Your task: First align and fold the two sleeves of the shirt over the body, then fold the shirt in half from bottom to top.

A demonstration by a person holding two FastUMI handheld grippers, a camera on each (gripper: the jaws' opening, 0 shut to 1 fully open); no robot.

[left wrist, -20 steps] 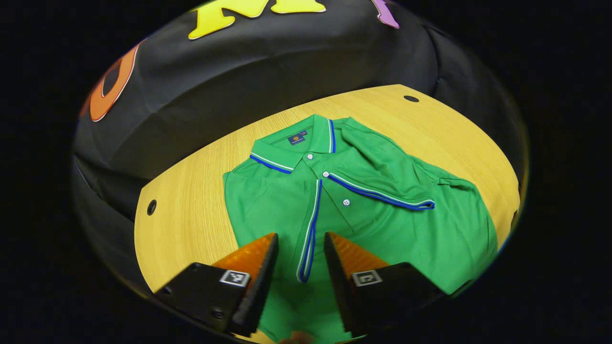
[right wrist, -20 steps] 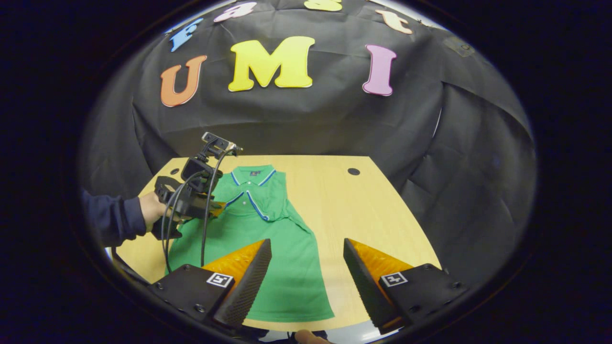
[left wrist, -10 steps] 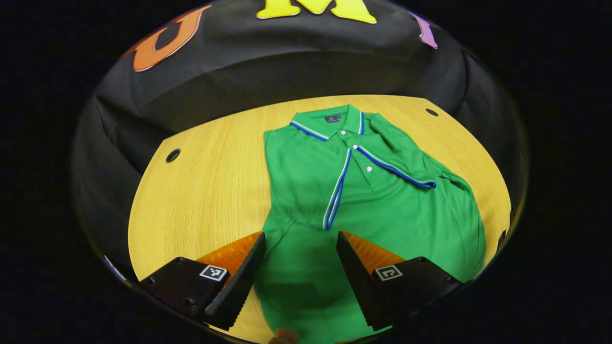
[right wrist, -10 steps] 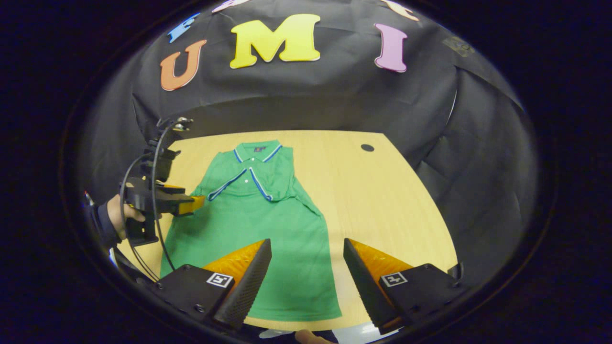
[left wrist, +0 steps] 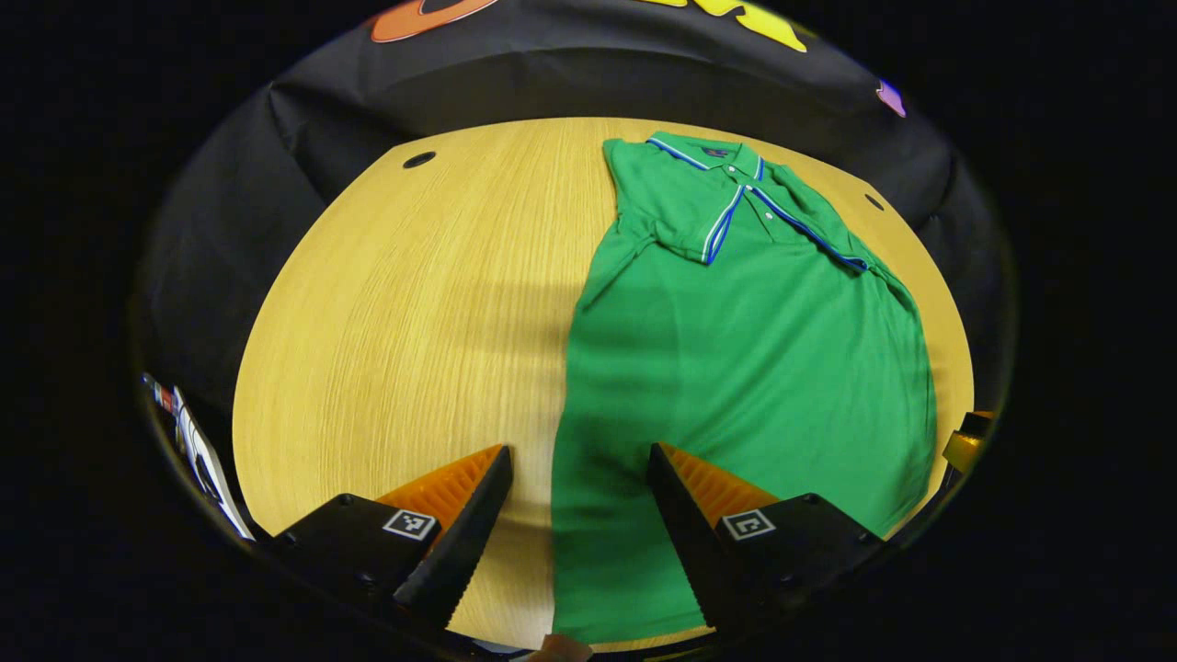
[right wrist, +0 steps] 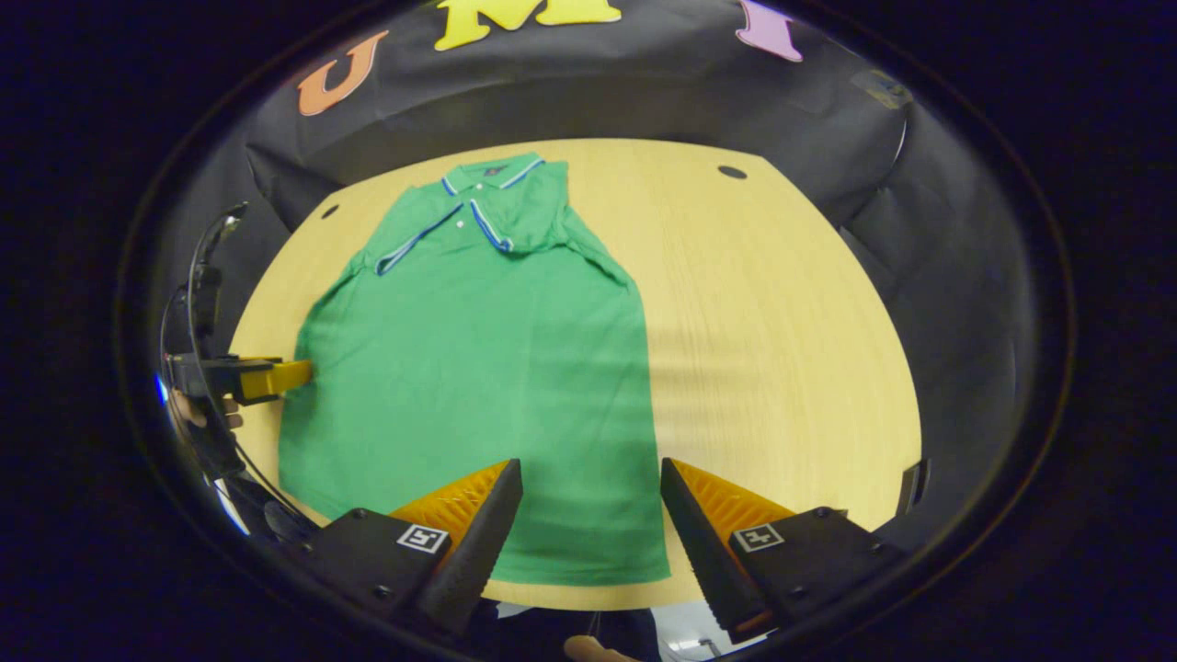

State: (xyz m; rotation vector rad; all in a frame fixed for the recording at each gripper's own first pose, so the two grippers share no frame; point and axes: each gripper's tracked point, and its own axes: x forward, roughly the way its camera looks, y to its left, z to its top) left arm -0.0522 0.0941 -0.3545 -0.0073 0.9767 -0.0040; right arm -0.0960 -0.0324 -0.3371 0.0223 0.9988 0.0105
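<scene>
A green polo shirt point(left wrist: 736, 368) is laid flat on a light wooden table point(left wrist: 395, 322), collar toward the far edge and hem toward the near edge. Both sleeves are folded inward over the chest, so that their blue-and-white trimmed cuffs slant toward the buttoned placket below the collar point(right wrist: 489, 172). In the left gripper view, the left gripper point(left wrist: 575, 496) is held above the near part of the table with its jaws spread apart and nothing between the fingers; the shirt's left side edge is seen running through the gap between the jaws, with bare wood ahead of one finger and green cloth ahead of the other. Whether the fingers touch the cloth cannot be told. In the right gripper view, the right gripper point(right wrist: 588, 506) is likewise held with its jaws spread wide and empty; the shirt's lower right corner and hem are seen between and just ahead of the jaws, the body of the shirt point(right wrist: 469, 368) extending away from them, and bare table lying off to the outer side. Farther off in that view, the left gripper point(right wrist: 276, 375) is seen at the shirt's opposite side edge, carried by a hand point(right wrist: 198, 414). Two small dark holes are set in the table near its far corners.
</scene>
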